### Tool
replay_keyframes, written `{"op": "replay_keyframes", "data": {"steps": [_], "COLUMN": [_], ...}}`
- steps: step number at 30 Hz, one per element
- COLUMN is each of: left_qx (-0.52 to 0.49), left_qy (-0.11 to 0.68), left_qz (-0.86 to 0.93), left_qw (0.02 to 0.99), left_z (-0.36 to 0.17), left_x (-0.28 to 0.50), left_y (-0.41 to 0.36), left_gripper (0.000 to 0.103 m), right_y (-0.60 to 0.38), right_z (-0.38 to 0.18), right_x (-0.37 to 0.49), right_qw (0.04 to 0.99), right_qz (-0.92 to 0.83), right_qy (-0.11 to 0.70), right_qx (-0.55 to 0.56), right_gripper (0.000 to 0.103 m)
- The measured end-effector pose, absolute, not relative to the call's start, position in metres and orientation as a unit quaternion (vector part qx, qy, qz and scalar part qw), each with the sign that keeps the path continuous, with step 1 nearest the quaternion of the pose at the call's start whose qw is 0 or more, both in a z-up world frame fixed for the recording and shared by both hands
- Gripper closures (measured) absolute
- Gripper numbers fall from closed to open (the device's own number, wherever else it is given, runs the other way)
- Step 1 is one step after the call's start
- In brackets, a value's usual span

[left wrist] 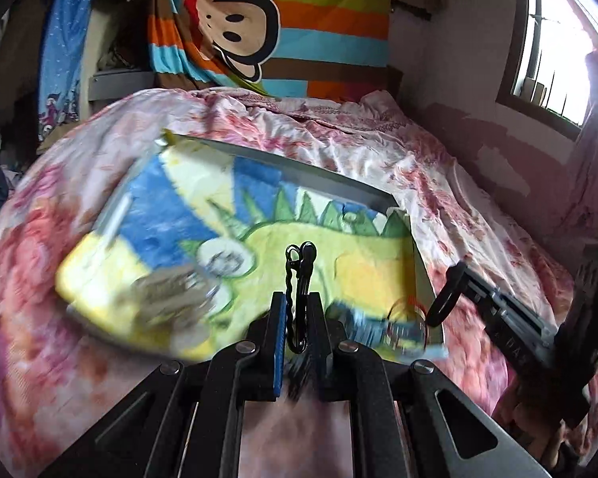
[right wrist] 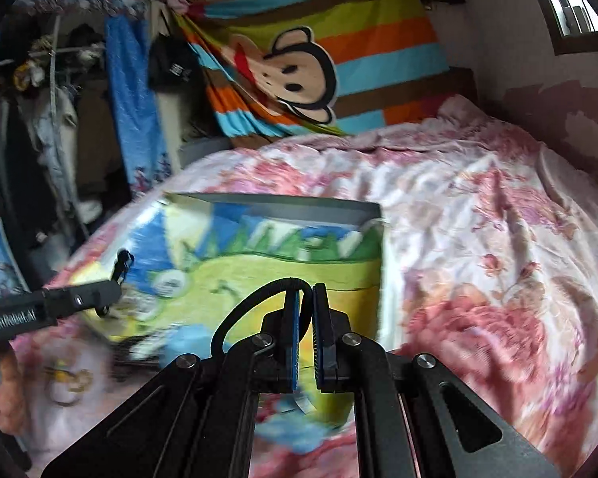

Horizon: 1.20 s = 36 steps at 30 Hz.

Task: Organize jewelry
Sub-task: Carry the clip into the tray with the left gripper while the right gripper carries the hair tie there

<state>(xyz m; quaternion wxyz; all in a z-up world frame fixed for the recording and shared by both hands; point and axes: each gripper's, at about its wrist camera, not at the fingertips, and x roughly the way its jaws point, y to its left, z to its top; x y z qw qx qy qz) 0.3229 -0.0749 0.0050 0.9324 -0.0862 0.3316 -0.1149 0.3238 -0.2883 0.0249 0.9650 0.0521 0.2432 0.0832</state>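
My left gripper point(left wrist: 297, 300) is shut on a black twisted chain piece point(left wrist: 299, 257) that stands up from between its blue pads, with loops at the top. In the right wrist view the left gripper point(right wrist: 113, 285) comes in from the left with that chain piece point(right wrist: 124, 259) sticking up. My right gripper point(right wrist: 307, 291) is shut on a thin black loop point(right wrist: 239, 310) that curves out to its left. The left wrist view shows the right gripper point(left wrist: 458, 271) at the right with the black loop point(left wrist: 440, 302) hanging from it. Both are above a dinosaur-print cloth point(left wrist: 259, 207).
The cloth covers a grey board point(left wrist: 319, 177) lying on a bed with a pink floral sheet point(right wrist: 478, 219). Blurred on the cloth are a silvery heap point(left wrist: 171, 298) and a blue item with rings point(left wrist: 398, 328). A striped monkey blanket point(right wrist: 319, 59) hangs behind; a clothes rack point(right wrist: 52, 99) stands left.
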Motion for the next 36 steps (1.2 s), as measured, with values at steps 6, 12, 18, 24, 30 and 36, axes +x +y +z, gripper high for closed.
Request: {"op": "replay_keyframes", "data": {"steps": [6, 12, 18, 24, 30, 36], "left_qx": [-0.113, -0.107, -0.094, -0.075, -0.071, -0.068], "left_qy": [0.357, 0.386, 0.403, 0.410, 0.412, 0.405], "left_qz": [-0.100, -0.084, -0.091, -0.086, -0.070, -0.064], "left_qw": [0.922, 0.912, 0.906, 0.905, 0.906, 0.909], "left_z": [-0.013, -0.032, -0.040, -0.042, -0.040, -0.034], "left_x": [0.364, 0.377, 0.375, 0.376, 0.375, 0.372], "left_y": [-0.094, -0.100, -0.107, -0.115, -0.116, -0.114], "left_gripper": [0.093, 0.093, 0.093, 0.093, 0.093, 0.082], "right_y": [-0.284, -0.277, -0.280, -0.281, -0.284, -0.284], "right_z": [0.005, -0.004, -0.006, -0.008, -0.013, -0.012], "right_x": [0.335, 0.334, 0.334, 0.337, 0.338, 0.336], "right_qw": [0.961, 0.960, 0.958, 0.957, 0.954, 0.954], "right_qz": [0.077, 0.070, 0.069, 0.069, 0.069, 0.065], "right_qy": [0.262, 0.272, 0.276, 0.281, 0.290, 0.288], "right_qx": [0.038, 0.021, 0.028, 0.032, 0.043, 0.046], "right_gripper": [0.097, 0.097, 0.097, 0.096, 0.095, 0.062]}}
